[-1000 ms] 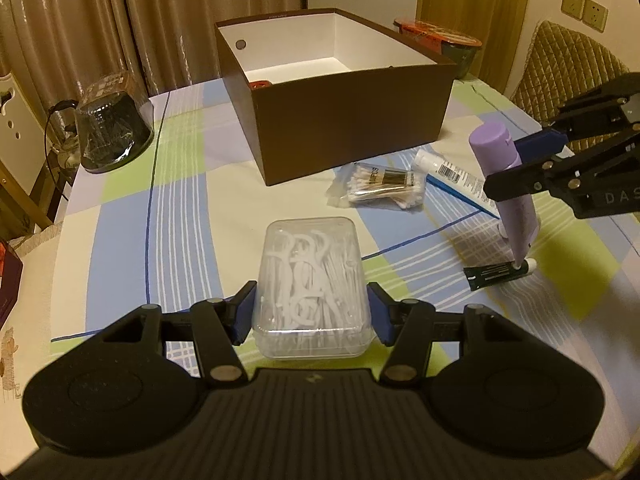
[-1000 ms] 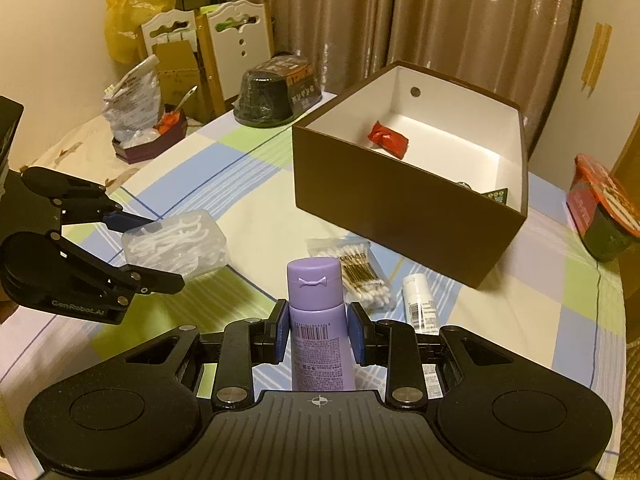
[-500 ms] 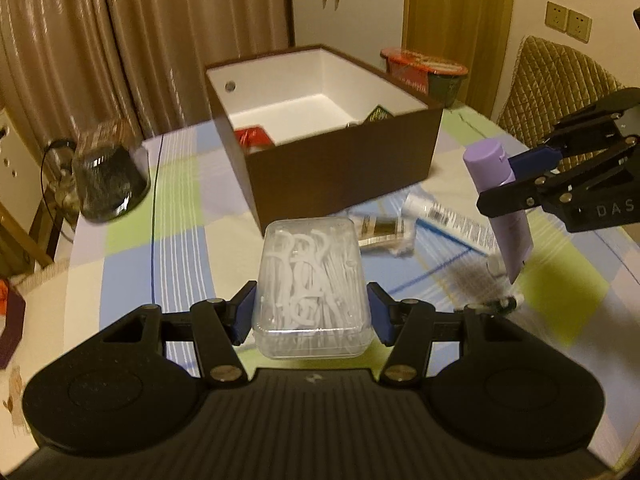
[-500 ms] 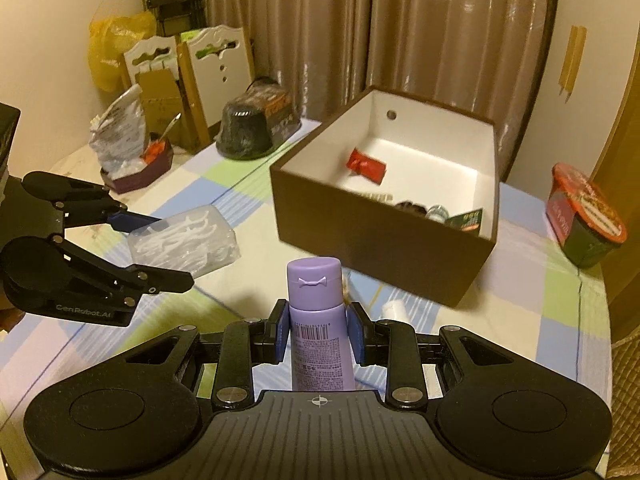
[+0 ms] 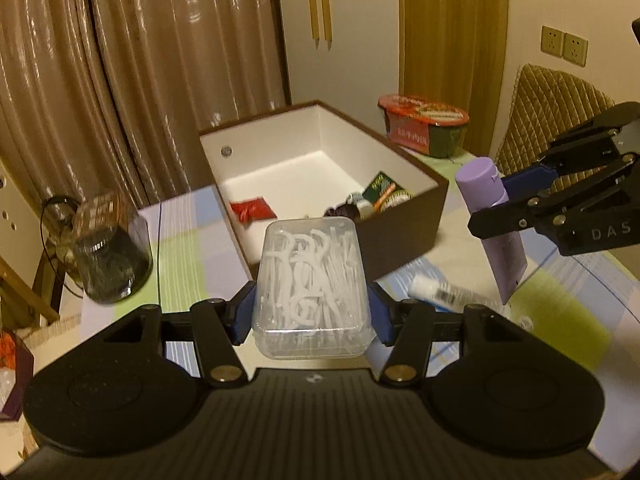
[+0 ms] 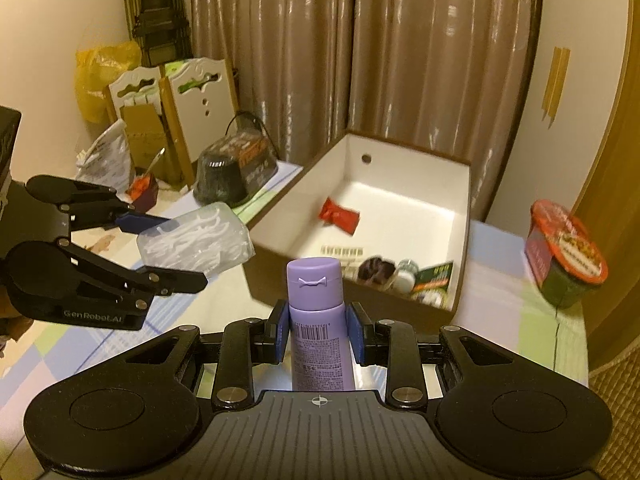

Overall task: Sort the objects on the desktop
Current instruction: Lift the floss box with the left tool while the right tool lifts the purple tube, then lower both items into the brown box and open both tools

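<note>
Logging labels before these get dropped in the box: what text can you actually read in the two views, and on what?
"GenRobot.AI": on the left gripper.
"DAS": on the right gripper, rest cut off.
Purple bottle: barcode and print, too small to read.
Noodle bowl: lid print blurred.
Green packet in the brown box: unreadable.

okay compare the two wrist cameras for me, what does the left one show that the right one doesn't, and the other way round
Only the left wrist view: a white tube lying on the tablecloth, wall sockets and a quilted chair back.
Only the right wrist view: a yellow bag and white cut-out panels by the wall.
Both: the brown box, the floss pick case in the left tongs, the purple bottle in the right tongs, and the red-lidded bowl.
</note>
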Demonstrator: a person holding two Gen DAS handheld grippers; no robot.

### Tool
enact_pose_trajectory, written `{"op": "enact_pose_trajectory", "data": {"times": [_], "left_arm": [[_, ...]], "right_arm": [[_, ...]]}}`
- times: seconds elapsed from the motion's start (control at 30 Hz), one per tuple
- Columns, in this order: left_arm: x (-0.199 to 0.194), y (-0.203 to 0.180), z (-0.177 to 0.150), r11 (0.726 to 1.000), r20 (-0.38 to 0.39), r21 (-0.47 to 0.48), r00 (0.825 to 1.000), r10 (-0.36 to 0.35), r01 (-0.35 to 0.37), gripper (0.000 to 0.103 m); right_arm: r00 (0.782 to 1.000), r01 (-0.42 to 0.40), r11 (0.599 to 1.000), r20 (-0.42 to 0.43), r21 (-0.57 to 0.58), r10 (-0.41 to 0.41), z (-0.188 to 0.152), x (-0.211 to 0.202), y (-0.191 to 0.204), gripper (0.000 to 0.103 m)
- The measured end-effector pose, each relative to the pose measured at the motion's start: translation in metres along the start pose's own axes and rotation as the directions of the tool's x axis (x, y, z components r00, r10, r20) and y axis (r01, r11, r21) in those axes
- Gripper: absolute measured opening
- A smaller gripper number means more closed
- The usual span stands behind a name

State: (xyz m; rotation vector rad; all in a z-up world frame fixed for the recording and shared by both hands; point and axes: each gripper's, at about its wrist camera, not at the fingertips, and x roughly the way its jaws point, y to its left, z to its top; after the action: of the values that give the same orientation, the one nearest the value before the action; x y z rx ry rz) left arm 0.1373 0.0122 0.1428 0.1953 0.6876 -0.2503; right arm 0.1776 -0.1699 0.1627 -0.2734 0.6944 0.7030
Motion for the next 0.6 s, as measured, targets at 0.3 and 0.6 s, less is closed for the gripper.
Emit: {"op": "enact_pose_trajectory", "data": {"times": [0.3, 0.6], "left_arm": [[0.011, 0.012, 0.039, 0.999, 0.041, 0.037, 0.999, 0.002, -0.004, 0.052], [0.062, 0.024, 0.089, 0.998, 0.063, 0.060, 0.998, -0.001, -0.003, 0.052]], "right_arm": [[0.996, 0.025, 0.999, 0.082, 0.029, -0.027, 0.050, 0.008, -0.033, 0.030], [0.997, -0.003, 0.990, 0.077, 0.140, -0.008, 0.083, 0.069, -0.083, 0.030]]}}
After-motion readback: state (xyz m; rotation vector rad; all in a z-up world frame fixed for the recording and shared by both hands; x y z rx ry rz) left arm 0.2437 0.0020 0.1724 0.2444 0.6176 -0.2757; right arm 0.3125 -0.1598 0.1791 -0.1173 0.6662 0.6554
